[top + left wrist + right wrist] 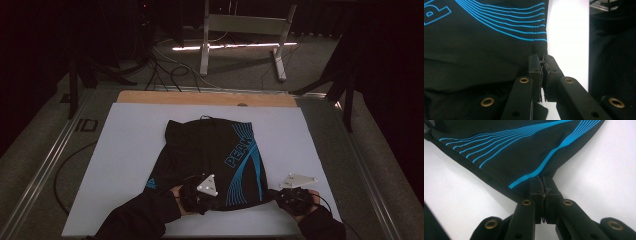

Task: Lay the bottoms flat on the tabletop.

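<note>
Both grippers are engaged on the near hem of the black shorts (212, 160). Left gripper (542, 58): jaws pressed together, pinching a fold of dark fabric at the hem below the blue line pattern. Right gripper (542, 180): jaws likewise clamped on the hem corner where the blue stripe ends; cloth fans away from it, pulled fairly taut.

Progress, as judged: the grasp at both near corners is complete; the garment otherwise lies spread flat on the white board (125, 150), waistband at the far side. Any fold or lift of the near edge appears not yet carried out.

Position: the shorts lie directly ahead of both grippers, which sit at the near edge.
</note>
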A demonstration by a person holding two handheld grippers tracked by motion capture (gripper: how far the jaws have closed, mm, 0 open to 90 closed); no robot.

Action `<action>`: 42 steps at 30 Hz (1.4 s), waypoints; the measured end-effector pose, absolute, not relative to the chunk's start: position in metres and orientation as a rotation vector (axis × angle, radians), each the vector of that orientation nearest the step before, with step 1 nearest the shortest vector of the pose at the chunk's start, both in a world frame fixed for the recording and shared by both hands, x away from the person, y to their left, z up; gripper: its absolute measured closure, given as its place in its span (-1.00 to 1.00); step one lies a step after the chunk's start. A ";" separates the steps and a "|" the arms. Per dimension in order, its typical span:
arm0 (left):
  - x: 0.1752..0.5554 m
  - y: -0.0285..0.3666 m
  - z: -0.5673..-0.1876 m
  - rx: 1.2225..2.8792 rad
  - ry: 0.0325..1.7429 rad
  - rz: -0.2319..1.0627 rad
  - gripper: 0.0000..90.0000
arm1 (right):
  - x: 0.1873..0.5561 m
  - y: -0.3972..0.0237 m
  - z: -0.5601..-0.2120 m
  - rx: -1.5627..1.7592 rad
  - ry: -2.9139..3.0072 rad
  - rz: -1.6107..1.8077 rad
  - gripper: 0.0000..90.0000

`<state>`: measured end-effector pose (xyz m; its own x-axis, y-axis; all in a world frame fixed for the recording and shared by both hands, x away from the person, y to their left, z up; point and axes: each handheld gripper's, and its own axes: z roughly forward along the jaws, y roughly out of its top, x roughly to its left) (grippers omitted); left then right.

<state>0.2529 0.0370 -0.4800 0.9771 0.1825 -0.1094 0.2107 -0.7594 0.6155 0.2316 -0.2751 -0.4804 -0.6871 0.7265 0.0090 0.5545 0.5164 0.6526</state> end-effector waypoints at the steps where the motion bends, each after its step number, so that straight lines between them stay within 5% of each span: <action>1: 0.251 0.037 -0.480 2.448 0.275 -0.060 0.93 | 0.230 -0.275 -0.480 1.092 2.500 0.929 0.95; 20: 0.249 0.033 -0.503 2.489 0.263 -0.169 0.85 | 0.219 -0.280 -0.484 1.128 2.528 0.932 0.89; 23: 0.250 0.034 -0.501 2.473 0.249 -0.199 0.72 | 0.221 -0.282 -0.482 1.140 2.495 0.948 0.58; 29: 0.249 0.035 -0.496 2.432 0.253 -0.172 -0.03 | 0.226 -0.287 -0.477 1.184 2.422 1.058 0.01; 42: 0.254 0.039 -0.476 2.339 0.278 -0.169 -0.52 | 0.237 -0.280 -0.471 1.120 2.381 1.145 -0.34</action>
<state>0.2536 0.0388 -0.4758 0.9675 0.1494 -0.2038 0.2498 -0.6875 0.6819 0.2370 -0.2803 -0.4713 -0.6641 0.7430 0.0832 0.5289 0.3883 0.7546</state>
